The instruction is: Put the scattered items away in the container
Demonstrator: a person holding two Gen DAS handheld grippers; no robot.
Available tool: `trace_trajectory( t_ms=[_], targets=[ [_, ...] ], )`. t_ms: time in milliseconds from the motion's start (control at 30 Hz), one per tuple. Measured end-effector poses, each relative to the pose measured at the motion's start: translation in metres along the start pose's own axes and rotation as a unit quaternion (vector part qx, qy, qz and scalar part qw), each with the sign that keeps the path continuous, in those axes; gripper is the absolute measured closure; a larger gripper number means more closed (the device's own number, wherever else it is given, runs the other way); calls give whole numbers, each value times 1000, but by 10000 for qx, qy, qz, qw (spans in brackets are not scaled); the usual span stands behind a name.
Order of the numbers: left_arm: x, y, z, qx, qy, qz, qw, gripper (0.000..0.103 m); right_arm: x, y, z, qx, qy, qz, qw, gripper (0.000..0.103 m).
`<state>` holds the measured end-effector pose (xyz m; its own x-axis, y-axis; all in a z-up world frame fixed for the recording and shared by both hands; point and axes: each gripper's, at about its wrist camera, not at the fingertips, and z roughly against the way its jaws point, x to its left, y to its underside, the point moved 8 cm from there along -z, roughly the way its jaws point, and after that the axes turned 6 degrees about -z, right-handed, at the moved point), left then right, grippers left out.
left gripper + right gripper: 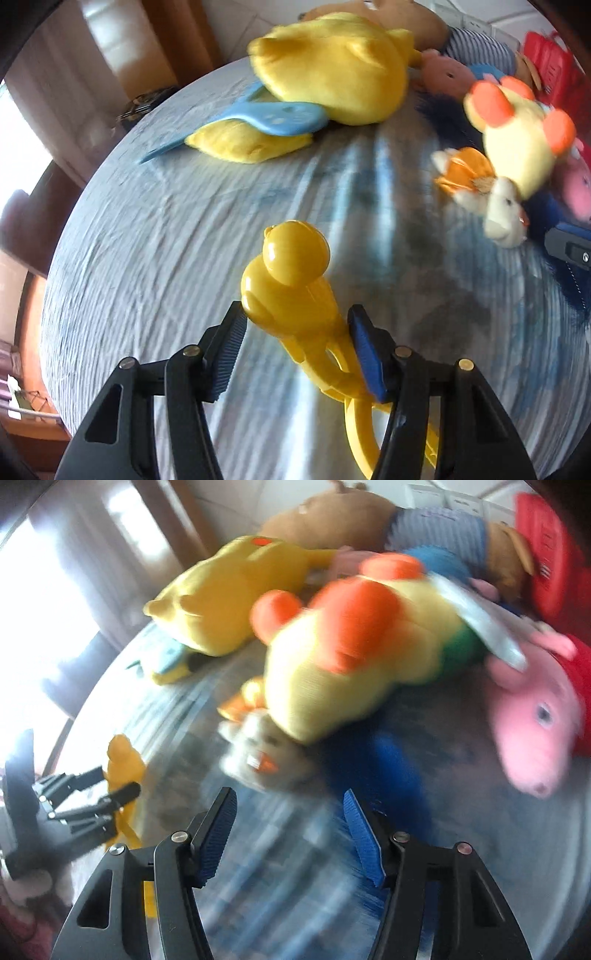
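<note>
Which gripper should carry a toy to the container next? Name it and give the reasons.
Left. The left gripper has the yellow plastic duck tongs between its pads, touching both, so that toy can travel. The right gripper has nothing between its fingers, short of the small white plush.

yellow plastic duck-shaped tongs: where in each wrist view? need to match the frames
Left wrist: yellow duck tongs low centre, between the left gripper pads, both touching it.
Right wrist: far left edge, blurred, between that same gripper's fingers.
Shared landmark: small white plush with orange, on the blue sheet.
</note>
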<state>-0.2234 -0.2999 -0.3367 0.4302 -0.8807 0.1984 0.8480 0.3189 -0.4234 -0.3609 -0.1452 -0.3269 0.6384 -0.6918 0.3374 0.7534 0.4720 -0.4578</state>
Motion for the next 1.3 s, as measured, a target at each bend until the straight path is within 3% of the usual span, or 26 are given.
trace_trajectory(
  t_ms=[200,400,467,667,733,800,867,933,1000,1233,1300],
  targets=[
    [25,1,-10,11,-14,-12,10000,47,47,-21,-29,8,8,371,9993,43],
    [29,-2,-23,42,226,202,9995,47,31,-31,-51,102,832,621,9945,43],
    [30,0,-25,48,351,336,9988,46,27,-28,-63,270,929,685,9929,42],
    [35,2,-27,37,524,622,9967,46,29,-22,-66,167,1241,1084,9862,41],
    [35,3,-27,39,491,642,9967,46,26,-21,-65,172,1096,953,9892,36],
    [35,3,-26,59,463,669,9967,46,24,-20,-69,261,1014,892,9905,18],
    [34,5,-25,151,471,725,9961,48,26,-15,-76,296,1115,1056,9877,11],
    [31,10,-22,234,585,776,9950,56,27,-11,-70,302,1183,883,9886,17],
    [26,17,-16,246,613,679,9955,63,27,-4,-59,310,1161,772,9897,48],
    [8,54,6,331,764,289,9961,64,50,71,-17,800,507,752,9927,50],
    [7,61,8,339,823,263,9957,64,55,90,-13,923,493,782,9914,49]
  ],
)
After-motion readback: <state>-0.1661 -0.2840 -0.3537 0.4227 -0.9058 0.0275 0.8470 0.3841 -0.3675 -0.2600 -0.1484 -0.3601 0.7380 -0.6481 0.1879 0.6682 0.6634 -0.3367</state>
